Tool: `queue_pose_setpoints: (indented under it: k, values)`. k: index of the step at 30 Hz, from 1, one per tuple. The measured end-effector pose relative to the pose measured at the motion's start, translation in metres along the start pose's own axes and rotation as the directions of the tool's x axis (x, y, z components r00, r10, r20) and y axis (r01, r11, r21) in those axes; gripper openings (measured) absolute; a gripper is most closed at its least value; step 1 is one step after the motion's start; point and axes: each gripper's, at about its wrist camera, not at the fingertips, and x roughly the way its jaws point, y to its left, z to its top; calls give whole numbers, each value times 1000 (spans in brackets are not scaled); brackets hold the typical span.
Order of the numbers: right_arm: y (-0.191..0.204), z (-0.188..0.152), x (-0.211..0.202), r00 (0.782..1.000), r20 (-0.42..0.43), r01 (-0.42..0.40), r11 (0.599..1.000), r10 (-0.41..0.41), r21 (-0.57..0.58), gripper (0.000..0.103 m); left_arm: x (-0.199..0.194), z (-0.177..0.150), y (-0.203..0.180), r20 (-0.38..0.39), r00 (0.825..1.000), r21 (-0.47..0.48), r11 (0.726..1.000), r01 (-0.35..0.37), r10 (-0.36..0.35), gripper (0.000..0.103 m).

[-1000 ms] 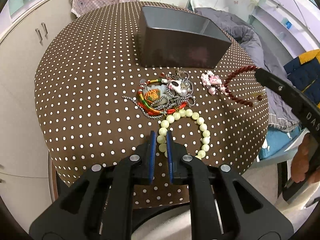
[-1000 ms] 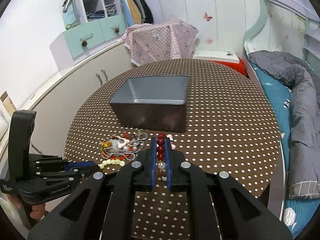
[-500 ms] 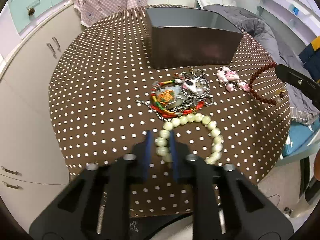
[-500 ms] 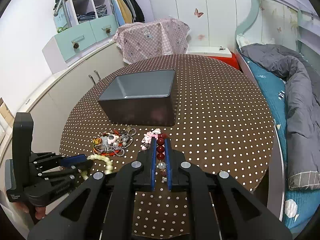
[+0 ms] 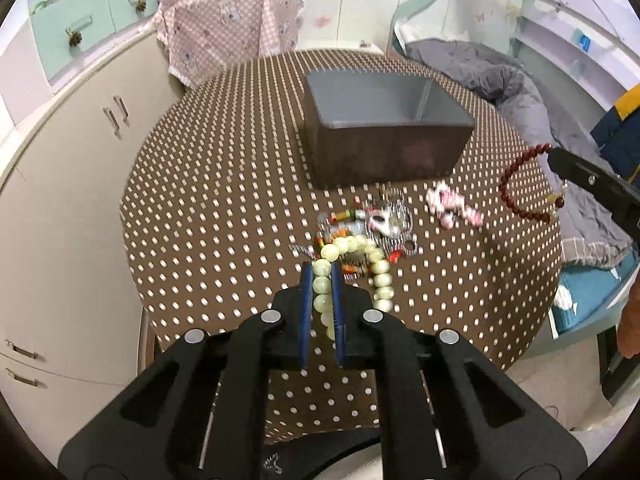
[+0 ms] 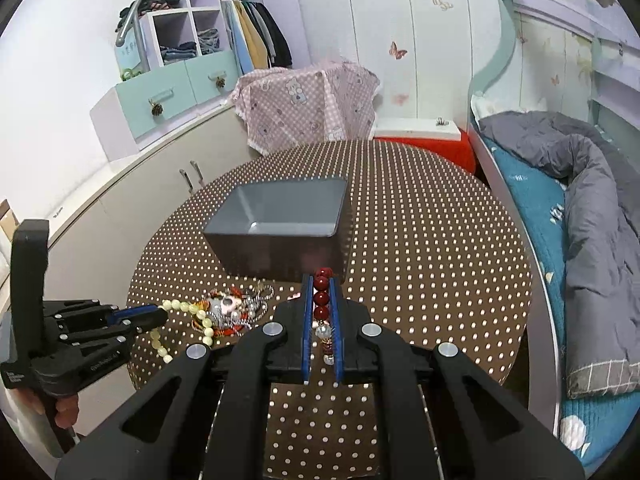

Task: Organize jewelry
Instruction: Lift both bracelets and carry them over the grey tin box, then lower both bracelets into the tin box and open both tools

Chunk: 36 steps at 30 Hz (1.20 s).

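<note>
The room is a bedroom, and the round table wears a brown cloth with white dots. Far left stands a curved run of cream cupboards, with mint drawers and open shelves of folded clothes above. Behind the table a pink checked cover drapes over something whose shape is hidden. To the right lies a bed with a teal sheet and a grey quilt.

The left tool is pressed together on a pale green bracelet, which is lifted, its free beads hanging down over the cloth. Just beyond it sits a tangled heap of chains, cords and charms on the table; motion blur smears it, so its pieces cannot be counted, though it looks like several strands. Right of the heap lies one pink charm, also blurred. Behind both stands one grey box, open-topped, with nothing seen in the part of its inside that shows. Farthest right, the right tool pinches a dark red bracelet between its blue pads, held in the air over the table's right edge; a small clear bead and tassel hang from it.

The left wrist view shows only part of the right tool, and the edge cuts off the person's hand. In all: two bracelets held, one box, one pink charm, one heap.
</note>
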Motion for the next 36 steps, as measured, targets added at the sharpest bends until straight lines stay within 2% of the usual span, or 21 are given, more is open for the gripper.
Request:
queue_pose_setpoints:
  k: [14,22,28,36]
  values:
    - [14,43,-2,993,119,-7,998,15,-66,7,-30,44,-3,145,989,31,999,-17,12,10]
    - [16,62,13,990,135,-22,996,34,-86,7,-31,79,-11,220,975,41,999,-9,0,10]
    - [15,72,37,994,98,-38,995,47,-89,7,-16,101,-21,223,975,58,998,13,-26,10]
    - [12,77,66,998,24,-61,996,63,-71,7,22,119,-26,152,988,52,998,29,-37,10]
